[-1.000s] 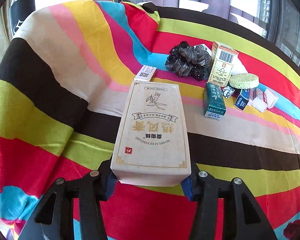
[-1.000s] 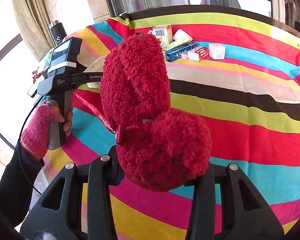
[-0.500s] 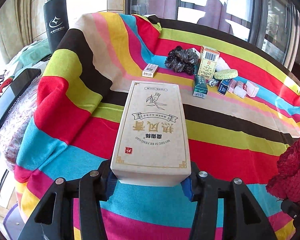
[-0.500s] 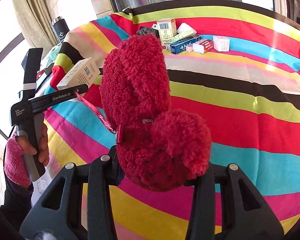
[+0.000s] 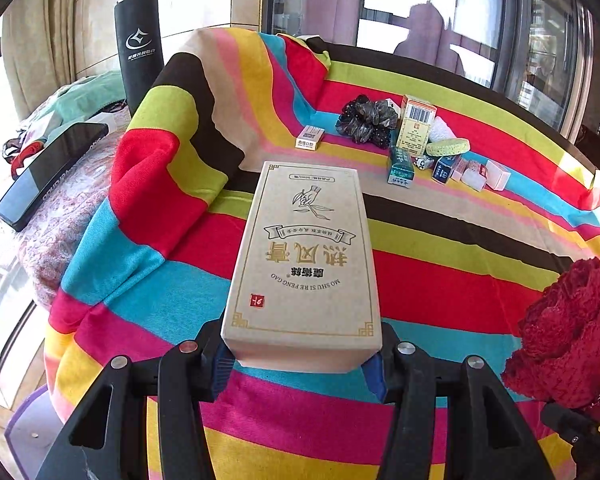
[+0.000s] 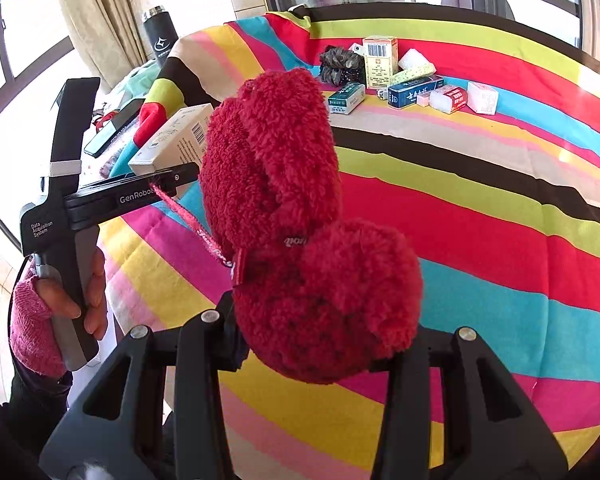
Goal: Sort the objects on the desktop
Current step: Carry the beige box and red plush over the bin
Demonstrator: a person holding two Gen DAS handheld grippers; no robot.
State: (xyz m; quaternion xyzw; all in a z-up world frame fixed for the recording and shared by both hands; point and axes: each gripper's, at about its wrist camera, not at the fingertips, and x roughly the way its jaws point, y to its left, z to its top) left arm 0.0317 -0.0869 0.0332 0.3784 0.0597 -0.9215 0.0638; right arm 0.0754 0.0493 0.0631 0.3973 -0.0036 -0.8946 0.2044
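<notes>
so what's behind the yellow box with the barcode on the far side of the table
A white wrapped packet pokes out behind the yellow barcode box, with a black scrunchie to its left. A small white item peeks between them; anything directly behind the box is covered.

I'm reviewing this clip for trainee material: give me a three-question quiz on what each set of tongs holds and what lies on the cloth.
1. True or false: the left tongs grip the beige box.
2. What do the right tongs hold: A blue box, B red fluffy item, C nothing?
3. What stands beyond the striped cloth, far left?

Key: 1 true; 2 B; 3 the black flask.
</notes>
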